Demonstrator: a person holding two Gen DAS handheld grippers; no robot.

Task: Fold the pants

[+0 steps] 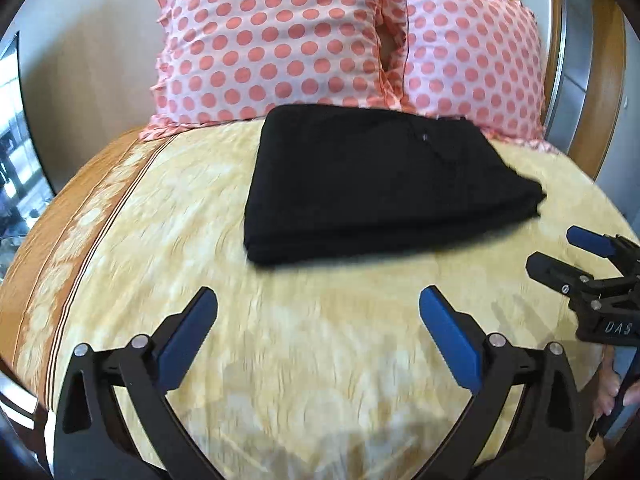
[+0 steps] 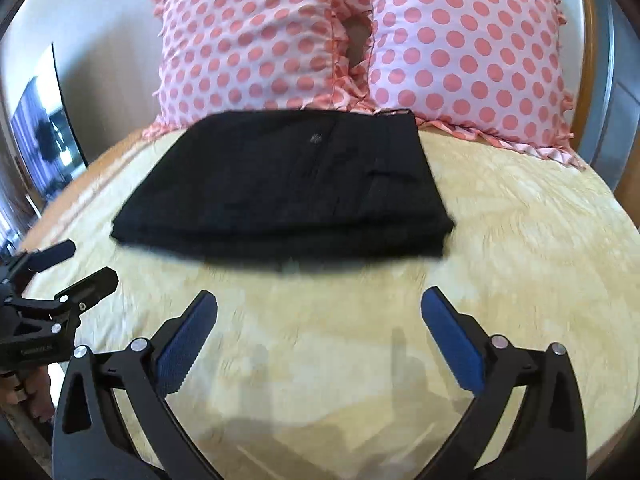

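Observation:
Black pants (image 1: 372,184) lie folded into a flat rectangular stack on the yellow bed cover, just in front of the pillows; they also show in the right wrist view (image 2: 288,188). My left gripper (image 1: 318,300) is open and empty, held above the bed cover short of the pants' near edge. My right gripper (image 2: 319,300) is open and empty, also short of the pants. The right gripper shows at the right edge of the left wrist view (image 1: 560,248). The left gripper shows at the left edge of the right wrist view (image 2: 84,264).
Two pink polka-dot pillows (image 1: 276,40) (image 2: 460,48) stand against the headboard behind the pants. The yellow patterned bed cover (image 1: 320,360) has an orange border on the left (image 1: 80,200). A wooden bed frame (image 1: 556,40) curves at the right.

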